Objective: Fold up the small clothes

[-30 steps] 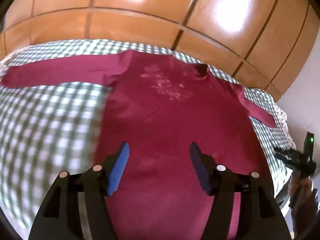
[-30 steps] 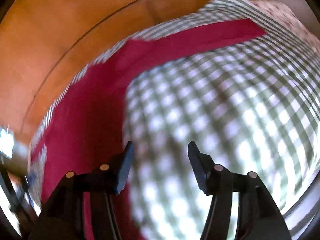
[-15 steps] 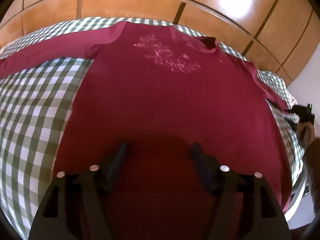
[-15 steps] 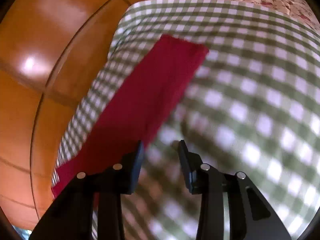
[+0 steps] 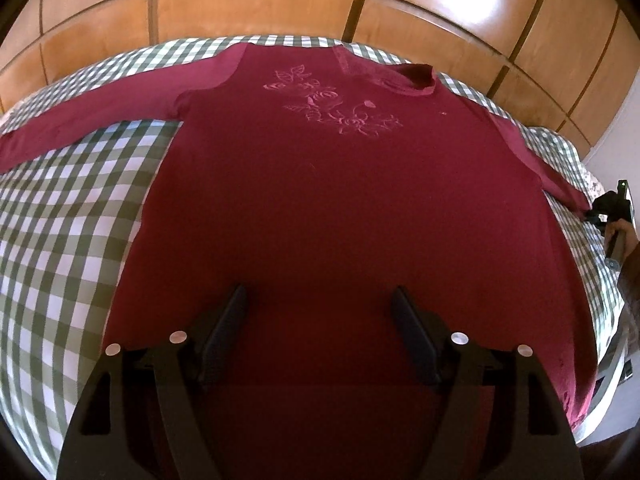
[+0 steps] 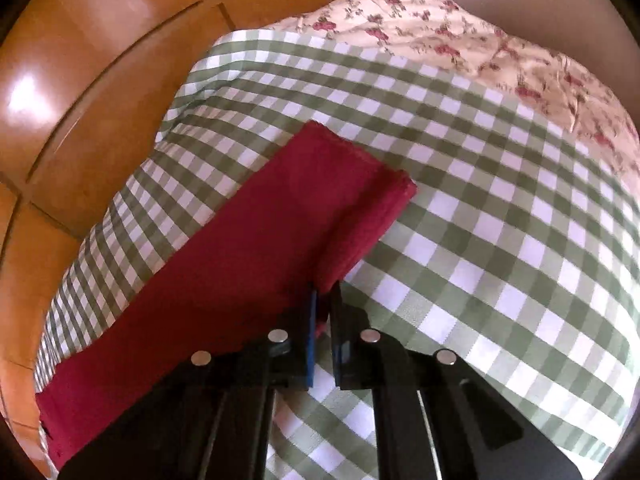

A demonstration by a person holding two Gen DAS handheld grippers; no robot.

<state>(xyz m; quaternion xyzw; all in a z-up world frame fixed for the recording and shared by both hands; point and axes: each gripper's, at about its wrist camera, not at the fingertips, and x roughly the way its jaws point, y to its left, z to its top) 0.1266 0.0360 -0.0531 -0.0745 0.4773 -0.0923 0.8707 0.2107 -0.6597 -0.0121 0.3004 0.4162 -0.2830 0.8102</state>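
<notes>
Nearest in the left wrist view: left gripper [image 5: 320, 320], jaws still opening, nothing between them, hovering over the lower body of the maroon long-sleeved top [image 5: 340, 208]. Spread flat, front up, on the green-checked bedcover [image 5: 68, 216], with a pink floral print [image 5: 336, 108] across the chest and the neckline [image 5: 416, 80] beyond it. One sleeve stretched out to the left over the checks; the other running off to the right, down to the right gripper [image 5: 600, 210] at its end, held by a hand [image 5: 622, 236]. Behind the bed, wooden panelling [image 5: 280, 4].

Nearest in the right wrist view: right gripper [image 6: 323, 300] closed on the edge of the sleeve [image 6: 280, 216], a fold of maroon cloth pinched between the pads, close to the cuff [image 6: 360, 160]. Rest of the sleeve lying flat on the checked cover, running back to the lower left. Farther off, a crumpled floral-print cloth [image 6: 460, 36] at the far edge of the bed.
</notes>
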